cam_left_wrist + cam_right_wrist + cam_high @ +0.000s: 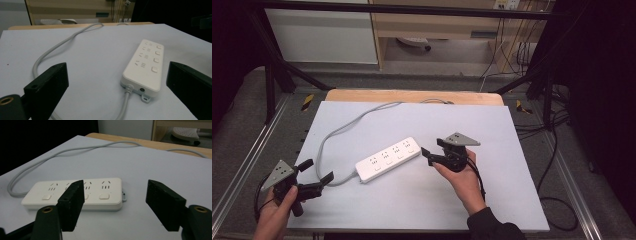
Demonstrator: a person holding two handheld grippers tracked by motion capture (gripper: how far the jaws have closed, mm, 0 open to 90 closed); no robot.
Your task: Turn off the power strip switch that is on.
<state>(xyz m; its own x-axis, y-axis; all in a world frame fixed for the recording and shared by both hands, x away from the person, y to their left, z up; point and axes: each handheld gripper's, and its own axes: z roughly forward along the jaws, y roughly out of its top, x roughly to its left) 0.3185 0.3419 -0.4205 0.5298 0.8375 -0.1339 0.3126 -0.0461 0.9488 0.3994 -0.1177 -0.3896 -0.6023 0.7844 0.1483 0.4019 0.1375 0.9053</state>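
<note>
Power strip (pixel 388 159) lies between both tools (cable (pixel 343 131) trailing behind).

Even overhead light on the pale table (pixel 512 200), dark surroundings, soft shadows, mild blur, no glare

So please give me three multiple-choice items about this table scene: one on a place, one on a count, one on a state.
1. Where does the power strip lie?
A. mid-table
B. on the floor
C. on a shelf

2. How many switch buttons does it carry?
A. two
B. four
C. six

3. How is the right hand-held gripper?
A. shut on the strip
B. open, empty
C. shut on the cable

Answers: 1 A, it rests on the white table. 2 B, four buttons show in the left gripper view. 3 B, its jaws stand apart, nothing between.
</note>
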